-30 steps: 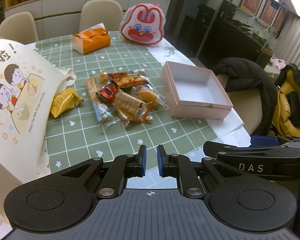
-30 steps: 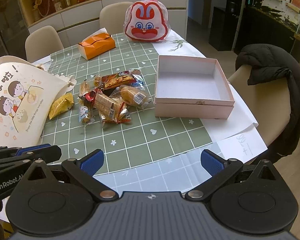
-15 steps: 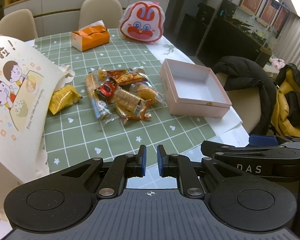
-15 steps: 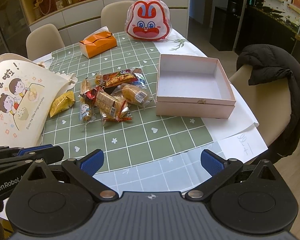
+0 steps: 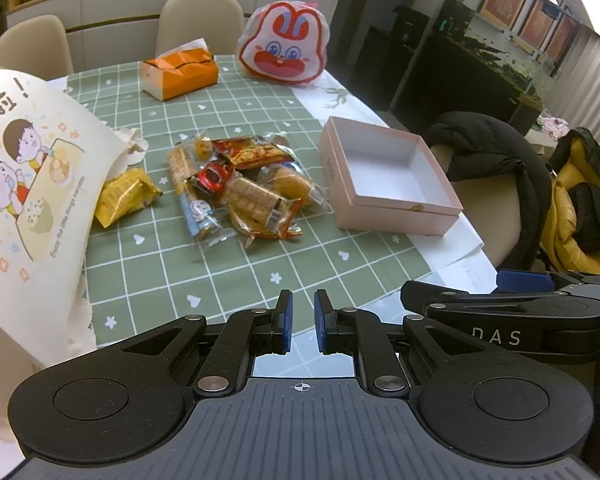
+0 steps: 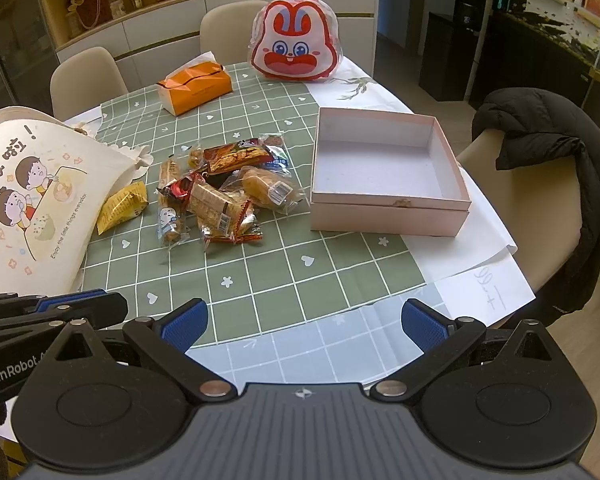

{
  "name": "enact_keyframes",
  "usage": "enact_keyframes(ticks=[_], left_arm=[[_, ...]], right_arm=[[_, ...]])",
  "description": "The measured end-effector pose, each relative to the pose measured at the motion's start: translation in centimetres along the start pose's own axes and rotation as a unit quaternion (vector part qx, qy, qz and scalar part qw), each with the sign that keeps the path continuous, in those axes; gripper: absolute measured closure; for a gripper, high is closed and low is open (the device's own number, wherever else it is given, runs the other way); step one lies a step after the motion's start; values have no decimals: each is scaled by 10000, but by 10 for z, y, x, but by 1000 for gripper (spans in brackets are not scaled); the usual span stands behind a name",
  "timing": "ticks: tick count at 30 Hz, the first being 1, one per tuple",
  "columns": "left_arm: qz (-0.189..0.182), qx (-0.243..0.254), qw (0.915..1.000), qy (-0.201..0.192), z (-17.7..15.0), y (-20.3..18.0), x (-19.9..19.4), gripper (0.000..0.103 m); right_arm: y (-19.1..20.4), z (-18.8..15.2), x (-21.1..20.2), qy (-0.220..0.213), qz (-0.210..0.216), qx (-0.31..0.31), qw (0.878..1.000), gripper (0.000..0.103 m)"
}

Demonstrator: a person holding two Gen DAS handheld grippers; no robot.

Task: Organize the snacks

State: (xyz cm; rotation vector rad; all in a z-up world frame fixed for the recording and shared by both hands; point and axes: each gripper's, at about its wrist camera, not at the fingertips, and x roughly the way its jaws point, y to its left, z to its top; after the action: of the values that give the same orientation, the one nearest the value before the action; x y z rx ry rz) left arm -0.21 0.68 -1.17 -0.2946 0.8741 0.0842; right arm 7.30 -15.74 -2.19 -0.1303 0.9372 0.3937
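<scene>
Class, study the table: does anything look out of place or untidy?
Yes. The wrapped snacks lie in a loose, overlapping heap on the green cloth, while the pink box beside them sits empty. One yellow packet lies apart from the heap, next to the cartoon-printed bag.

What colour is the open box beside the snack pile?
Pale pink outside, white inside; clearest in the right wrist view.

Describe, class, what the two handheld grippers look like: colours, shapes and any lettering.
Both are black, with a ribbed dark-grey base, two round discs and silver pivot screws on angled link arms. The left gripper has flat blue pads and reads "GenRobot" along its side in the right view. The right gripper has ribbed blue pads and shows "DAS" and a red-and-white sticker in the left view. No sleeves or cables show.
</scene>
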Motion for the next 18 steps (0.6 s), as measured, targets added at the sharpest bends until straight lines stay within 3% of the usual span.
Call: enact_keyframes(ticks=[18], left_arm=[[-9, -56, 10000, 25, 0, 2, -1, 89]], right_arm=[[5, 2, 2, 38, -39, -64, 10000, 0]])
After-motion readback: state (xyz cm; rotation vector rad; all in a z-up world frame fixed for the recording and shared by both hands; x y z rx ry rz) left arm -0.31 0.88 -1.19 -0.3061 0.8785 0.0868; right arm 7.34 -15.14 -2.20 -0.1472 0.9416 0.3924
